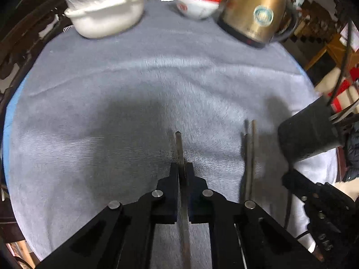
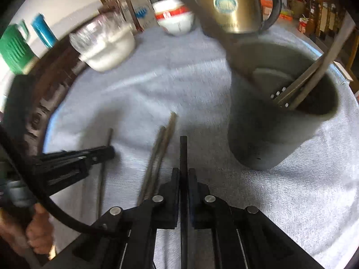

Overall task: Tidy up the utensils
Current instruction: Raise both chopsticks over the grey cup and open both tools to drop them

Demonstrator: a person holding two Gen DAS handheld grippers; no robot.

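Observation:
My left gripper (image 1: 181,168) is shut on a brown chopstick (image 1: 179,148) that sticks out past its tips, low over the grey cloth. My right gripper (image 2: 183,172) is shut on a dark chopstick (image 2: 183,152) the same way. Two more chopsticks (image 2: 161,148) lie side by side on the cloth between the grippers; they also show in the left wrist view (image 1: 250,154). A dark grey holder cup (image 2: 282,112) stands just right of my right gripper with several utensils leaning inside. The left gripper shows in the right wrist view (image 2: 110,152).
A round table under a grey cloth (image 1: 134,89). At the far edge stand a white tub with clear plastic (image 1: 105,15), a white-and-red bowl (image 1: 197,2) and a gold kettle (image 1: 255,15). The holder cup (image 1: 307,134) sits at the table's right edge.

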